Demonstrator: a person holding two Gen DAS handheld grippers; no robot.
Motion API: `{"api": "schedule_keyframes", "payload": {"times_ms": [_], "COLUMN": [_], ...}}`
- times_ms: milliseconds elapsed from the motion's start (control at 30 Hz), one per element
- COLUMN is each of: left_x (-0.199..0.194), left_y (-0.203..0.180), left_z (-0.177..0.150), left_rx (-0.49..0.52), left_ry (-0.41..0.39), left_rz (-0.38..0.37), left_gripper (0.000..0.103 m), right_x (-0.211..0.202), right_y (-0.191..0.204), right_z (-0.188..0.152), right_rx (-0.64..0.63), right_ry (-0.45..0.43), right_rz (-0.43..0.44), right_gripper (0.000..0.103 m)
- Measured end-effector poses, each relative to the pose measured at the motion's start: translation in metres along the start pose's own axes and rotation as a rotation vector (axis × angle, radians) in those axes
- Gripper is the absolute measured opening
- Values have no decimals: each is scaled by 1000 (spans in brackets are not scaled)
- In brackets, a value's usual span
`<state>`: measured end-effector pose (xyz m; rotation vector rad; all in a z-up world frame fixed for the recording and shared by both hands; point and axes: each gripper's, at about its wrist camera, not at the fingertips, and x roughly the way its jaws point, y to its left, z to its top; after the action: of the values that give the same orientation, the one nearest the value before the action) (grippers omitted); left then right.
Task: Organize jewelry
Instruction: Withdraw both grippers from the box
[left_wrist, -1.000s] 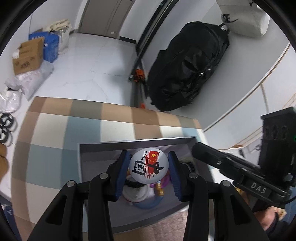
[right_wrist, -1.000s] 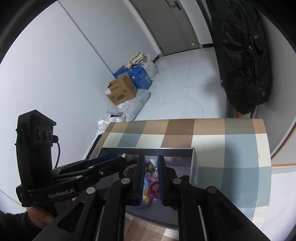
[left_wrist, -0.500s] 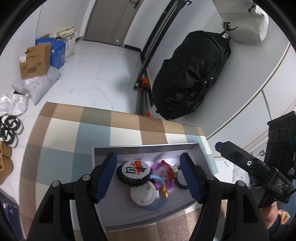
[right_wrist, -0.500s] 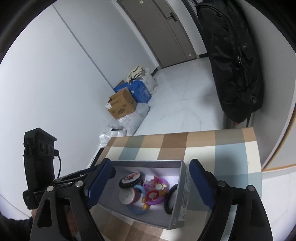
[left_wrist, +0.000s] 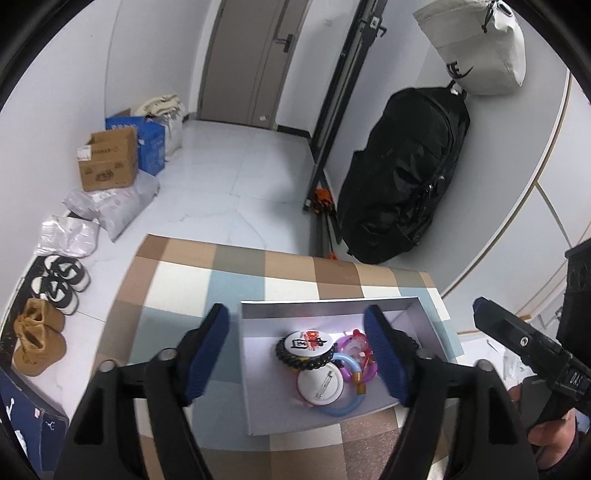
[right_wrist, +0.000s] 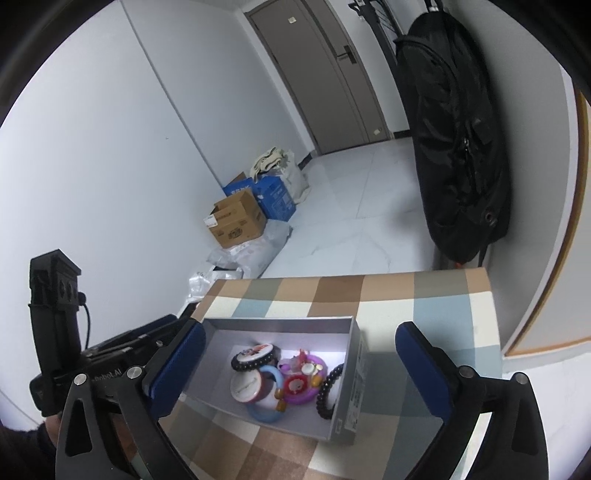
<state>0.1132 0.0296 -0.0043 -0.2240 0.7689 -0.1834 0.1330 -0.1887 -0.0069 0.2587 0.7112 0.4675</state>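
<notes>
Since a second ago my left gripper (left_wrist: 297, 345) released the badge (left_wrist: 305, 341) into the box (left_wrist: 332, 308) at 12 o'clock; both grippers' fingers now spread, empty.

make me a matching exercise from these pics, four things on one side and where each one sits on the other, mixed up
Things:
1. flag badge
2. black backpack
3. cardboard box
4. tan boots

Places:
A. on the floor beside the blue box, near the door
B. inside the grey box, ringed by a black bead bracelet
C. on the floor left of the checked table
D. against the wall, beyond the table's far edge

Pairs: 1-B, 2-D, 3-A, 4-C
</notes>
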Motion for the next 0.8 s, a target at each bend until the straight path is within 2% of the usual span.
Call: {"api": "schedule_keyframes", "payload": {"times_ms": [367,567,800], "left_x": [-37,-56,-62], "left_y": [-4,-5,-11], "left_z": [-7,-24,-44], "left_rx": [0,16,47], "left_ry": [-95,-143,-142], "left_rz": [85,166,181], "left_gripper": [83,93,94], "right_x": [-33,-48,-63], "right_y": [21,28,32], "right_z": [-16,-31,-49], "right_rx": [-88,-100,-86], "right_ry": [-78,-98,-120], "right_rz": [-16,-16,-22], "right_gripper": [103,103,103]}}
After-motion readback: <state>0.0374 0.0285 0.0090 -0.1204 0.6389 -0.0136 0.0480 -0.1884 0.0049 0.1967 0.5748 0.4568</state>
